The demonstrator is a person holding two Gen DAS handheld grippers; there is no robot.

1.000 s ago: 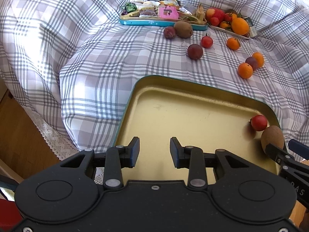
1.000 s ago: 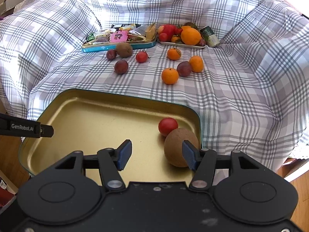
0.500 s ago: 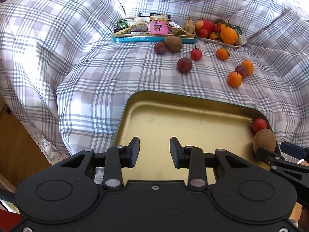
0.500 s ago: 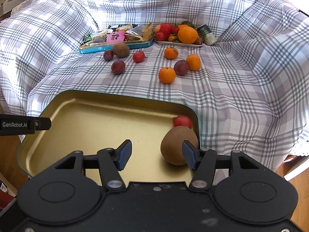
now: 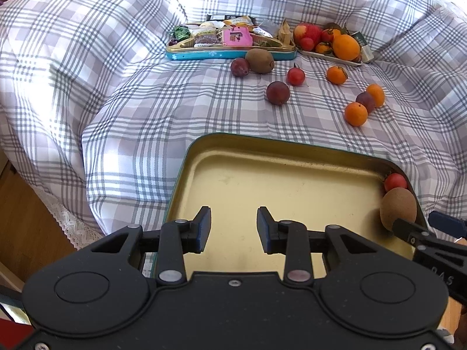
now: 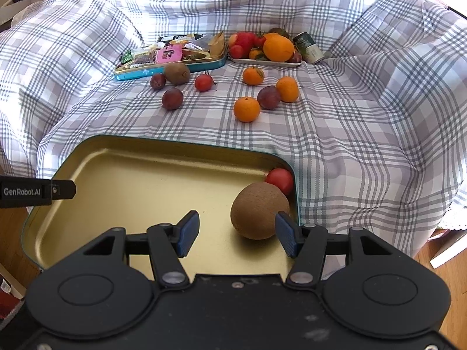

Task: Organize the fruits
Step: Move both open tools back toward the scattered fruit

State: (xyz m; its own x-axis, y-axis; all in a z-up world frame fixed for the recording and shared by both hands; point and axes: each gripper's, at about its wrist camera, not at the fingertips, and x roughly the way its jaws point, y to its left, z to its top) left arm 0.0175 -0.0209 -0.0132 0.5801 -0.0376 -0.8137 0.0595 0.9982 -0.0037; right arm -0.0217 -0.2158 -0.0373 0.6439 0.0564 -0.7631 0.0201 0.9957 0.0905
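Note:
A gold tray (image 5: pixel 262 141) (image 6: pixel 175 143) lies on the checked cloth close to me. In its right corner are a brown kiwi (image 6: pixel 258 208) (image 5: pixel 398 207) and a red tomato (image 6: pixel 280 179) (image 5: pixel 395 181). My right gripper (image 6: pixel 237 233) is open; the kiwi sits by its right pad, well apart from the left pad. My left gripper (image 5: pixel 233 227) hangs open over the tray's near left part with nothing between its fingers. Loose on the cloth beyond lie a kiwi (image 6: pixel 177 73), a tomato (image 6: pixel 203 82), plums (image 6: pixel 172 98) and tangerines (image 6: pixel 246 109).
At the back stand a blue tin of snacks (image 6: pixel 175 64), a white plate (image 6: pixel 262 61) piled with fruit and a can (image 6: pixel 308 48). The cloth rises in folds all around. Wooden floor (image 5: pixel 26 218) shows past the near left edge.
The tomato has rolled right into the tray's corner and the kiwi has shifted a little. The left view has tipped up, showing more of the cloth. Both grippers' openings are unchanged.

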